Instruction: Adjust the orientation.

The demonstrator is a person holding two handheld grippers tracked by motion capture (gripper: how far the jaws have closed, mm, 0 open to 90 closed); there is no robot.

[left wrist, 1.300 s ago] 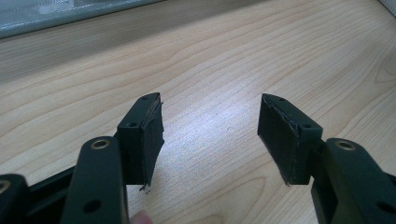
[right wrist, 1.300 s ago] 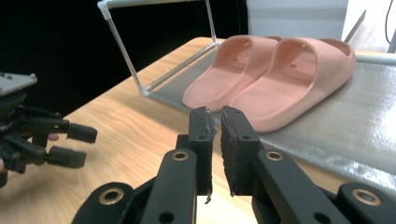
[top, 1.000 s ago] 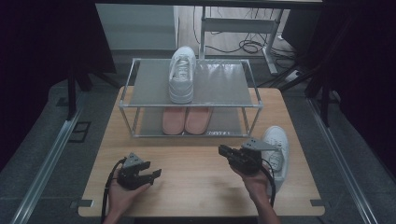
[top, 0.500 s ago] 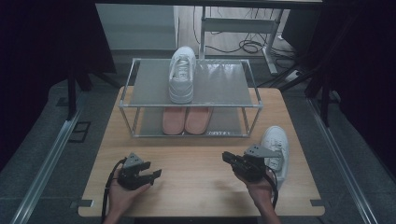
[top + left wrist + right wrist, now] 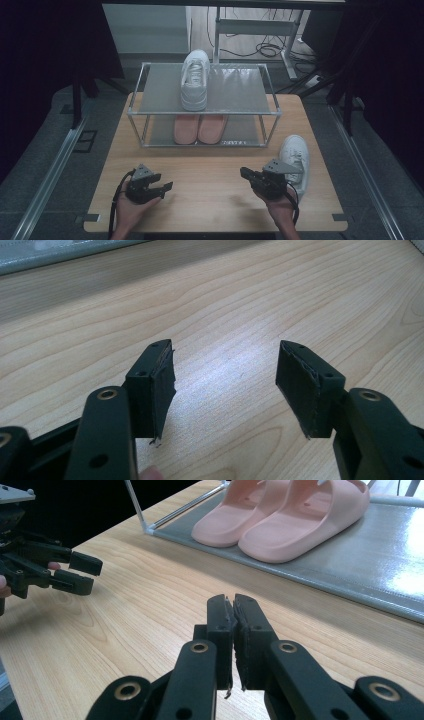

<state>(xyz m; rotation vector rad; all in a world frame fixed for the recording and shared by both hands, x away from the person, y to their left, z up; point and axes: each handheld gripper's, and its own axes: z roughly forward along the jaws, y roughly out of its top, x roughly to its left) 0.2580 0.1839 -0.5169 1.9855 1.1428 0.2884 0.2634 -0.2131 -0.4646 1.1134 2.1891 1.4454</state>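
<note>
Slippers half under shelf

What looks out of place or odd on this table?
One white sneaker lies alone on the table by the right gripper, while its match stands on the rack's top shelf. The pink slippers sit neatly paired below.

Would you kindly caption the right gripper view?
Empty right hand-held gripper, jaws together, faces pink slippers on the rack's lower shelf.

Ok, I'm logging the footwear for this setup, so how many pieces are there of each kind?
White sneakers: 2, one on the rack's top shelf, one on the table by the right gripper.
Pink slippers: 2, side by side on the lower shelf.
Total: 4.
</note>
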